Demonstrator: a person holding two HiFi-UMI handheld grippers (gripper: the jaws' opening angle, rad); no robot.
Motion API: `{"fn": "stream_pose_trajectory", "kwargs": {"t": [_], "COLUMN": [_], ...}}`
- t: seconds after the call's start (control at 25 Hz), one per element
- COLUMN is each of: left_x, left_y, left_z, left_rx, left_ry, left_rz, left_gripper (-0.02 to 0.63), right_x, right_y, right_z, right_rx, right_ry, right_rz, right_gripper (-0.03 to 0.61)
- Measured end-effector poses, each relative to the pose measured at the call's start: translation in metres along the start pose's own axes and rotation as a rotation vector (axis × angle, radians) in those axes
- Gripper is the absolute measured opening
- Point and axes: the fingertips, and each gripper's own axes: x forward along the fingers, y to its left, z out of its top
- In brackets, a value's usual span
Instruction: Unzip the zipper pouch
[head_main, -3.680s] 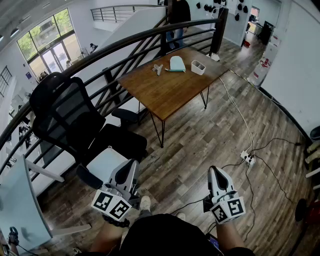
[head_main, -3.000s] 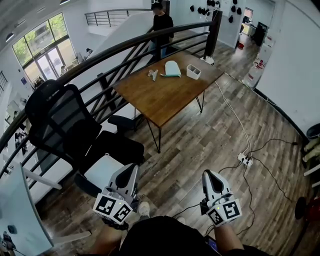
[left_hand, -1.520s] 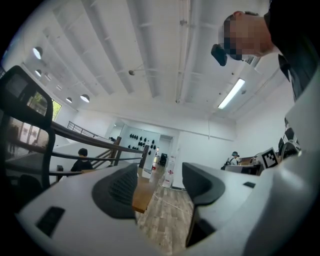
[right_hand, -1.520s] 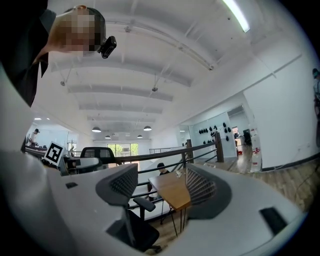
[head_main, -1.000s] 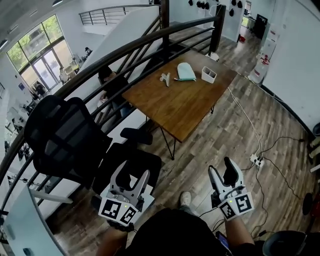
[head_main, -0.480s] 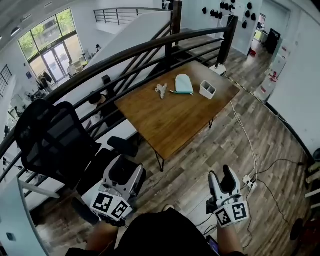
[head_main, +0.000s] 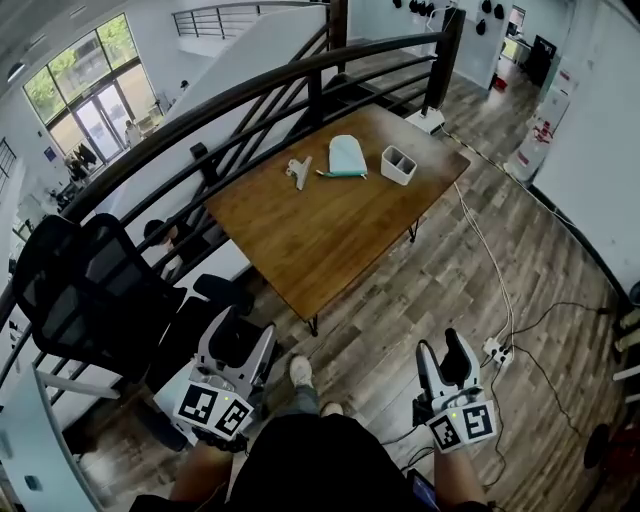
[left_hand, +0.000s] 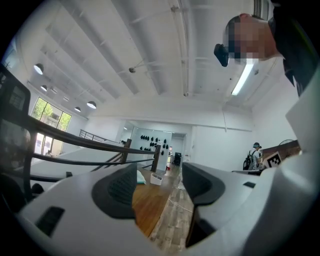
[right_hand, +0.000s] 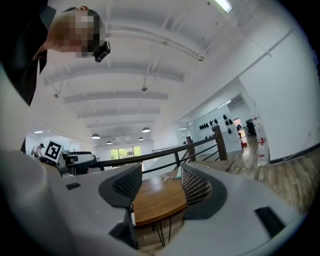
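Zipper pouch (head_main: 347, 155) was seen lying flat on the far part of the wooden table (head_main: 300, 240), between a clip (head_main: 298, 172) and a small white container (head_main: 398, 165), well apart from both grippers. The left gripper (head_main: 238, 335) was held with its jaws wide apart and nothing between them. The right gripper (head_main: 440, 348) was likewise empty, its jaws apart though just narrowed a little. The pouch was judged to be light, soft and limp, and likely to slide or bunch on the smooth wood when pulled. The fabric at one end of the zipper would best be pinched by one gripper, and the pull tab, too small to be made out, taken by the other
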Motion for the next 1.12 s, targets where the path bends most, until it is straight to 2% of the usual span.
{"fn": "stream_pose_trajectory", "kwargs": {"t": [0.28,0.44,0.8,1.12], "left_x": [0.038,0.073,0.145,0.181], "left_y": [0.01,0.02,0.062,0.115], "left_z": [-0.007,-0.009,-0.007,-0.006], "left_rx": [-0.003,0.002,0.004,0.004], "left_ry": [0.007,0.004,0.008,0.02], "left_rz": [-0.017,-0.043,-0.088,-0.094], "left_gripper": [0.276,0.276,0.276,0.276], "right_x": [0.034,0.063,0.149,0.22], "right_y": [-0.018,-0.033,-0.04,-0.038], "right_z": [-0.001,0.006,0.015,0.013], "right_rx": [0.008,0.007,-0.043,-0.093], "right_ry": [0.004,-0.008,0.012,0.023], "right_rz": [0.0,-0.01,-0.02,-0.055], "right_gripper": [0.219,0.175,0.173,0.197]}}
